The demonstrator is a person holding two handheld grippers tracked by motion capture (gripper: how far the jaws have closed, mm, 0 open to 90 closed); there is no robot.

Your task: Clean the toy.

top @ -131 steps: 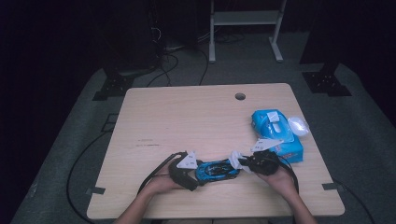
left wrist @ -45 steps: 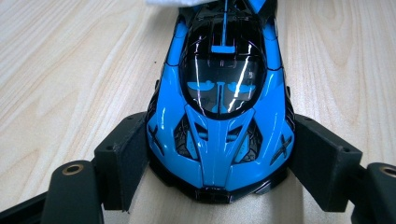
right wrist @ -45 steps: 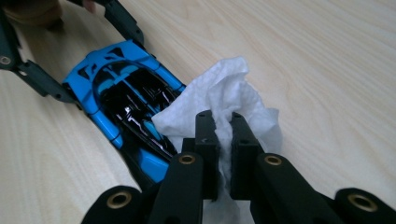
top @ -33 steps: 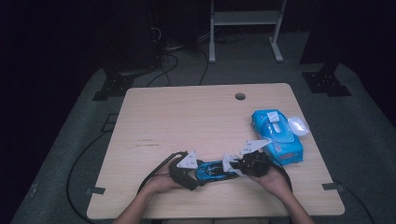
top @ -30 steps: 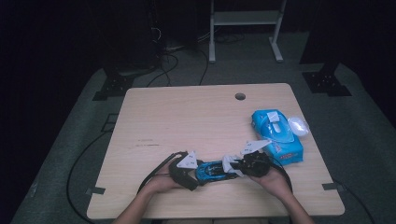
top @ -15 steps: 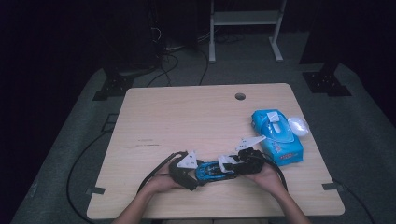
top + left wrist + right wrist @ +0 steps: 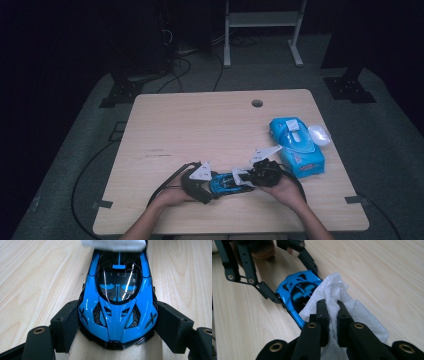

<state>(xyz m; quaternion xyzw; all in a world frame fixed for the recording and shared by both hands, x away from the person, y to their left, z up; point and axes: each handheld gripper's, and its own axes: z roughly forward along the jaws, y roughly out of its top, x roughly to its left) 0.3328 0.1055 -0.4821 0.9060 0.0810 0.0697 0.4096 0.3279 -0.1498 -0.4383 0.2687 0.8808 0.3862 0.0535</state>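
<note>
A blue toy sports car (image 7: 225,182) lies on the wooden table (image 7: 200,130) near its front edge. My left gripper (image 7: 216,184) is shut on it; in the left gripper view both pads press the car's (image 7: 117,290) nose, one on each flank, with the left gripper (image 7: 117,325) low in the picture. My right gripper (image 7: 245,179) is shut on a white wipe (image 7: 332,287), and its jaws have just closed on it again. The right gripper (image 7: 332,306) holds the wipe over the far end of the car (image 7: 297,290). The wipe's edge (image 7: 113,243) covers that end.
A blue pack of wipes (image 7: 296,147) lies at the right of the table, with a small white oval object (image 7: 319,134) beside it. A round cable hole (image 7: 257,103) sits near the far edge. Cables trail off the front left.
My right gripper has shifted a little to the left with the wipe, closer over the car. The left gripper and the car have stayed put.
</note>
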